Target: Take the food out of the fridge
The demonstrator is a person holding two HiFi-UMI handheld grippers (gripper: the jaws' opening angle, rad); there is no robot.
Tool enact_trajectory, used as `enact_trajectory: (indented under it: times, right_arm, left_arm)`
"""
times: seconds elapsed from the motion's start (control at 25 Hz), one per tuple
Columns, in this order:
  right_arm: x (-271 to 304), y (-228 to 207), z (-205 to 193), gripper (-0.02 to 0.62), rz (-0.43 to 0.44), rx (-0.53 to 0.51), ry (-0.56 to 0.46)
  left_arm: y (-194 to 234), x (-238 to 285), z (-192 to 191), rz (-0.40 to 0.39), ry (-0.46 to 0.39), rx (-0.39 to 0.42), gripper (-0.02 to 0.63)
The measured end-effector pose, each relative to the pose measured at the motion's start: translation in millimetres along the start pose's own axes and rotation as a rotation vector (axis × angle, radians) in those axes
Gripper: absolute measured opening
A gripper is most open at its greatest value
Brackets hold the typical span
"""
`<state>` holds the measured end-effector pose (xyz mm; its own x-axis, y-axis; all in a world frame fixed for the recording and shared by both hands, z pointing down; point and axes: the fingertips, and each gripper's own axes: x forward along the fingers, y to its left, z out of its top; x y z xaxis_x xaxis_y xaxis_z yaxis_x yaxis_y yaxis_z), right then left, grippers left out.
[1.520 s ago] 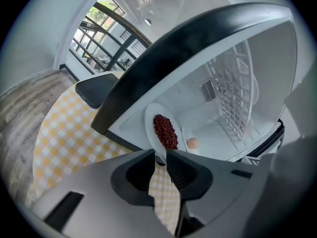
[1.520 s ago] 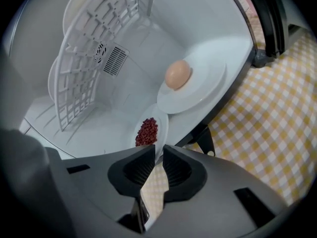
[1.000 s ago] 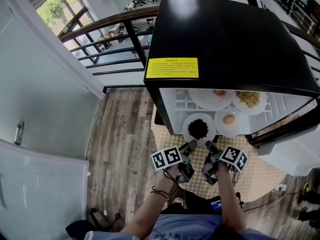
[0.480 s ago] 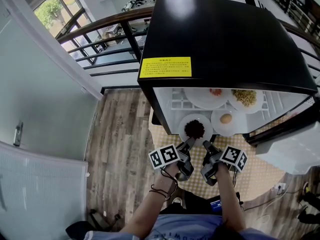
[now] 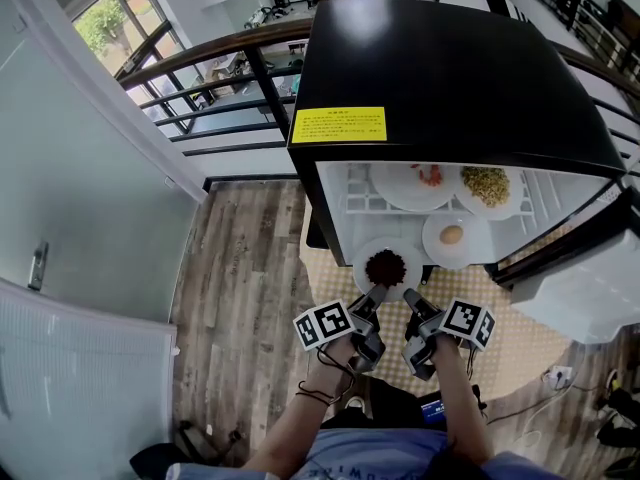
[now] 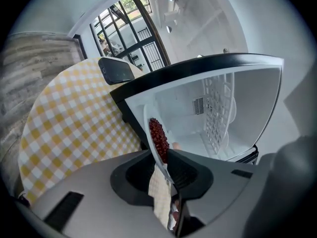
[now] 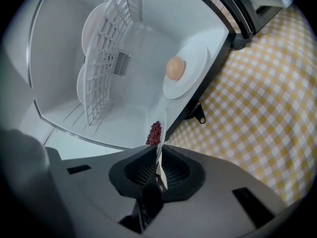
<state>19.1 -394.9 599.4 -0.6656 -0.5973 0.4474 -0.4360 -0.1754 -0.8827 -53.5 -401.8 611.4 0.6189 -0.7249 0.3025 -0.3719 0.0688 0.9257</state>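
Since its jaws have just been closing, the left gripper [image 5: 377, 295] clamps the rim of the plate of red beans [image 5: 364, 252] (the right gripper [image 5: 410, 297] pinches it likewise), at the open fridge's [image 5: 450, 78] front edge, beside another plate [image 5: 436, 245].

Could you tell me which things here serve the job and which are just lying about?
Job:
- black white-lined fridge
- white plate of dark red beans, held by right hand-held gripper and left hand-held gripper, whose jaws have just closed on it
- white plate with pale round food
- white plate of yellowish grains
- white plate with red food

Lying about:
- yellow checked mat
- black metal railing
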Motion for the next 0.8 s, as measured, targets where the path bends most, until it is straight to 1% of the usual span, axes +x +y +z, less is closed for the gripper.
enact_trajectory:
  times: [0.16,0.56,0.8]
  right_arm:
    - [-12,6,-10,0.041,0.005,-0.037,-0.003]
    - [-58,30,-45,0.041,0.047,-0.111,-0.02]
    - [-85,40,-80,0.041,0.07,-0.142,-0.025]
  left_arm:
    - [-7,-13,-8,-0.02,0.001,0.015,0.086]
    - [-39,-64,-33,-0.092,0.023,0.1,0.086]
    - [-52,-105,-51,-0.113,0.04,0.191,0.086]
